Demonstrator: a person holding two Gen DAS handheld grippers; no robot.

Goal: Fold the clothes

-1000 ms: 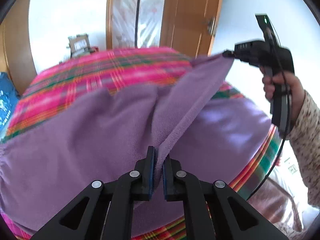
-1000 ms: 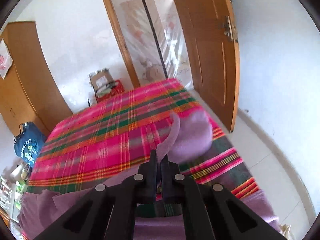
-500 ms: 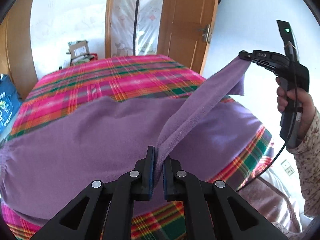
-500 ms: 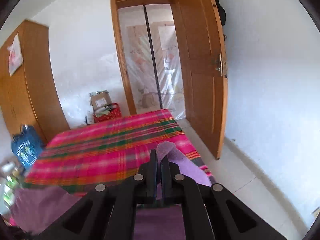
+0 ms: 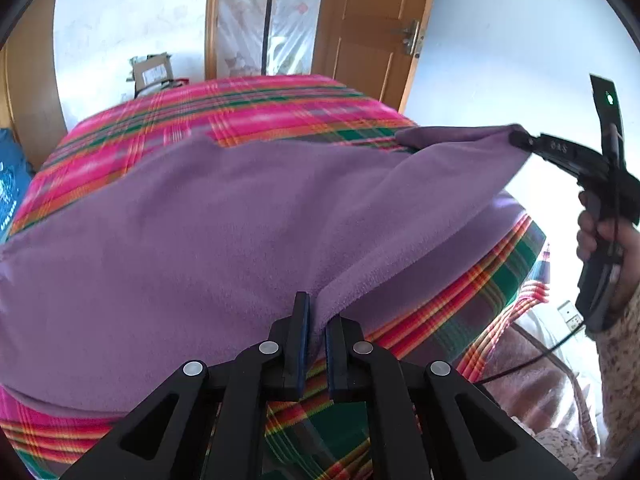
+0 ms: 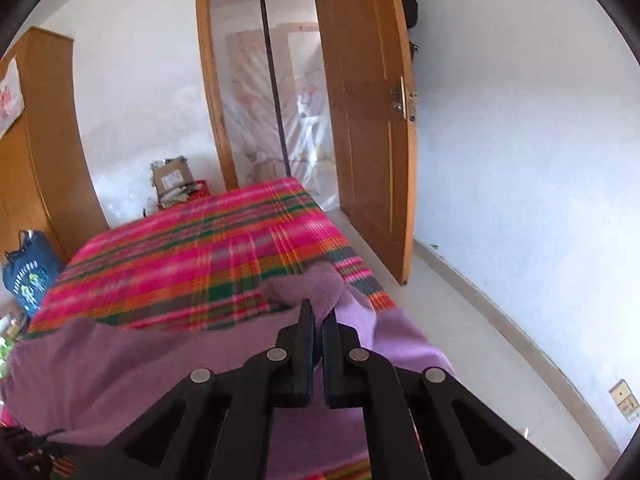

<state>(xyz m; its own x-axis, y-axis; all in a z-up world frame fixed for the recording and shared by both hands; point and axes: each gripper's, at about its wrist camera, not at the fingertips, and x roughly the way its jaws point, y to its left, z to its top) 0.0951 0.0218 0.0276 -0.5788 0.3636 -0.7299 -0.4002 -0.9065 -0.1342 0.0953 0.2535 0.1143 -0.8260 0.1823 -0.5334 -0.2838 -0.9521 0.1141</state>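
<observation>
Two claws grip one purple fleece garment (image 5: 224, 216) spread over the plaid-covered bed (image 5: 248, 108). Left claw (image 5: 316, 320) is clamped on the near hem; right claw (image 6: 317, 322) is clamped on a raised corner at right, a hand (image 5: 600, 236) on its handle. Writing on the blue bag (image 6: 28, 276) at far left is unreadable. Versus 0.5 s ago: the taut, lifted edge has dropped lower and further right, the fabric lying flatter.
</observation>
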